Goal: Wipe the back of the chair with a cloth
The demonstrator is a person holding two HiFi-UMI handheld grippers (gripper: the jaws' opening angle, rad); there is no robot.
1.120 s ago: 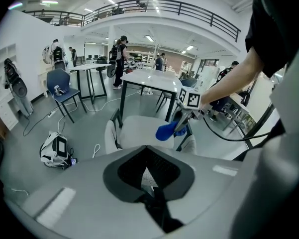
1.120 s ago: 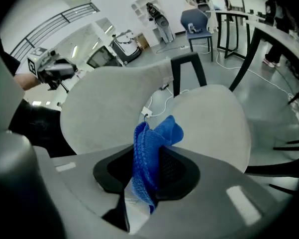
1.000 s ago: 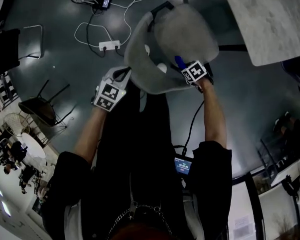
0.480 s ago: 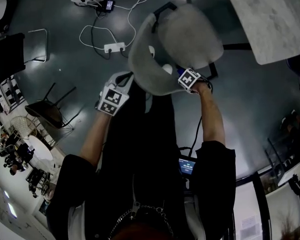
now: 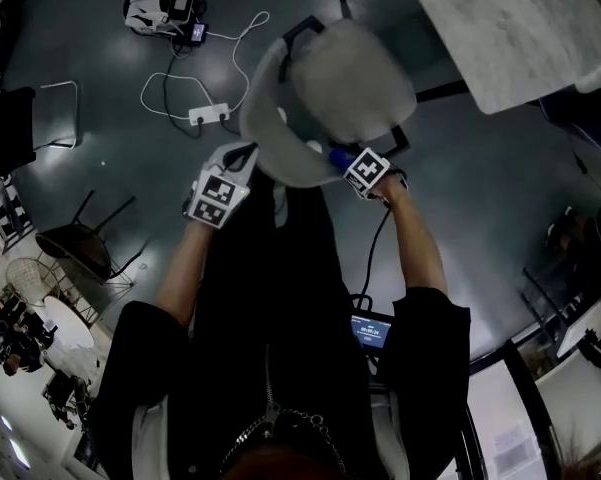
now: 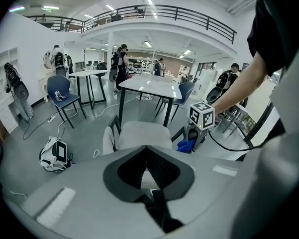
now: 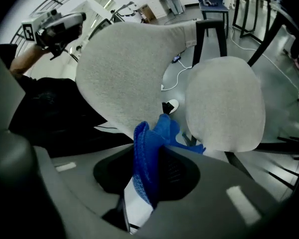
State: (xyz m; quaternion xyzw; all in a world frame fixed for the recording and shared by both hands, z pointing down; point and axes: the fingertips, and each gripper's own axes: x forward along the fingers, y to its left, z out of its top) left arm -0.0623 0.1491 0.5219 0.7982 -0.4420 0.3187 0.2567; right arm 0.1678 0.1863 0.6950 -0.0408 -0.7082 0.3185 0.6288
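Right gripper (image 5: pixel 350 162) slid along chair backrest (image 7: pixel 124 68) toward left gripper (image 5: pixel 235 168) | clenched on blue cloth (image 7: pixel 151 153): soft, limp, pinch bunched fold | left closed, empty

Dim head view, strong fisheye warping

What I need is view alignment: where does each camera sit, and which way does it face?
Head view: on the person's head, looking steeply down at the grey fabric chair; both forearms show.
Left gripper view: on the left hand-held gripper, facing across the chair's seat; its jaws and the right forearm show.
Right gripper view: on the right hand-held gripper, facing the chair's backrest; its jaws pinch the blue cloth.
All three share the chair and cloth.
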